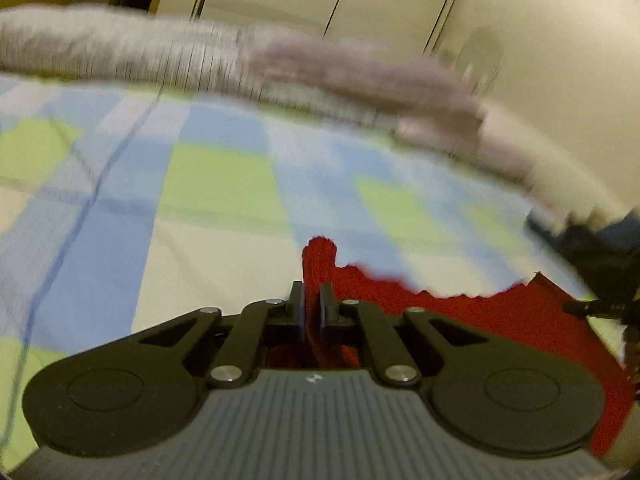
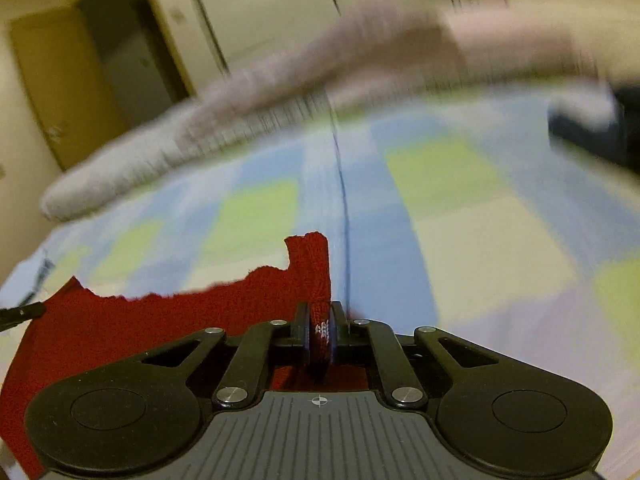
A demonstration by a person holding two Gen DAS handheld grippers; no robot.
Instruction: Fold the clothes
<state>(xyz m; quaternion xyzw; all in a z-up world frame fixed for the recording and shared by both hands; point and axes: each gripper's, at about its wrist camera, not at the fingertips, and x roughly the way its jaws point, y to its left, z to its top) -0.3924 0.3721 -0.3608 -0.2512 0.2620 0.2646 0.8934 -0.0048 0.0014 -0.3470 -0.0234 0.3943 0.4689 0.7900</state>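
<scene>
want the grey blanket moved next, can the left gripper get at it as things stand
Probably not right now. The left gripper is shut on the red knitted garment, so its jaws are busy. The grey blanket lies across the far side of the checked bedsheet, with bare sheet between.

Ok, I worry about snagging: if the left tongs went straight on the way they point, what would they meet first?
Probably the checked bedsheet. The left tongs are shut on the red knitted garment and point down at the sheet; the grey fuzzy blanket lies further off. Blur makes depth uncertain.
</scene>
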